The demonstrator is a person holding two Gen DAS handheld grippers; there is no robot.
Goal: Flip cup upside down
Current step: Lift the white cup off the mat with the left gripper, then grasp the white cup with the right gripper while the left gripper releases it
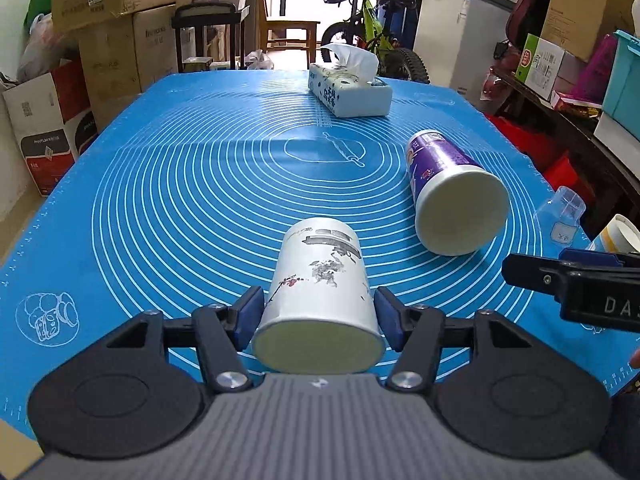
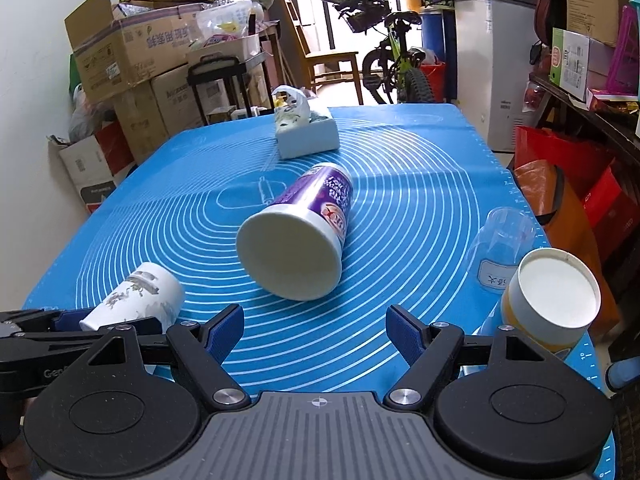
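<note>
White cup [image 1: 320, 296] is clamped by left gripper [image 1: 320, 316], axis pointing forward; right gripper [image 2: 316, 334] is held apart, empty.

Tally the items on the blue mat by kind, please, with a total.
Paper cups: 3, the white ink-painted cup between the left gripper pads, the purple cup lying on its side, and the yellow cup.
Clear plastic cups: 1.
Tissue boxes: 1.
Total: 5.
</note>
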